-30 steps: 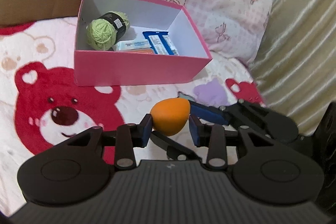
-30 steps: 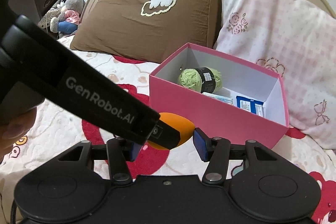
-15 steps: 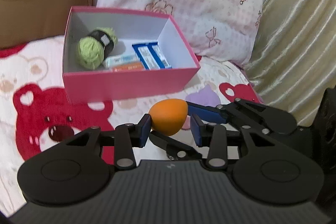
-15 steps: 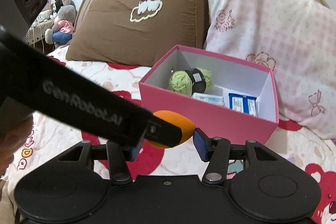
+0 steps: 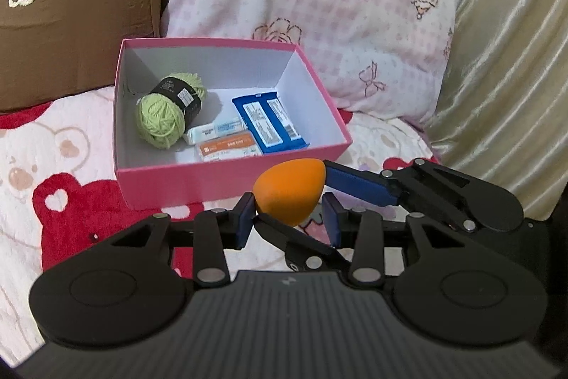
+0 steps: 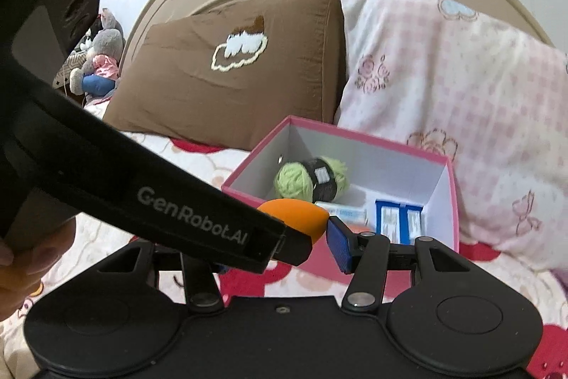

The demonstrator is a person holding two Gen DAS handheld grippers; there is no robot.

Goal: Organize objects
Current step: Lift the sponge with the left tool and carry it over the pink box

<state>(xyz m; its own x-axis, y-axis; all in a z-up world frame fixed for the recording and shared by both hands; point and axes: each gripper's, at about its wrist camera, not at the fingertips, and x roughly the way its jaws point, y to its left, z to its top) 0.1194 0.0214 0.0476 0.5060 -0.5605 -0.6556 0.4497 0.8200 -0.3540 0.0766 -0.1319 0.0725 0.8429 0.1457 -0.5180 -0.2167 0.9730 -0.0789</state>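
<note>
- Sponge (image 5: 289, 192) (orange, egg-shaped) hangs just before the pink box (image 5: 227, 182) on the bed, pinched from both sides.
- Left claw (image 5: 288, 222) grips its wide end.
- Right claw (image 6: 280, 244) clamps its tip.
- Box holds yarn (image 5: 167, 116) and packets (image 5: 266, 119).

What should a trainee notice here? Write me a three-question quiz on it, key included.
1. True or false: the pink box is empty.
2. What sits between the fingers of the left gripper? A) orange sponge B) red cup C) metal spoon
3. What colour is the yarn ball inside the box?

Key: 1 false, since it holds yarn and packets; 2 A; 3 green.
</note>
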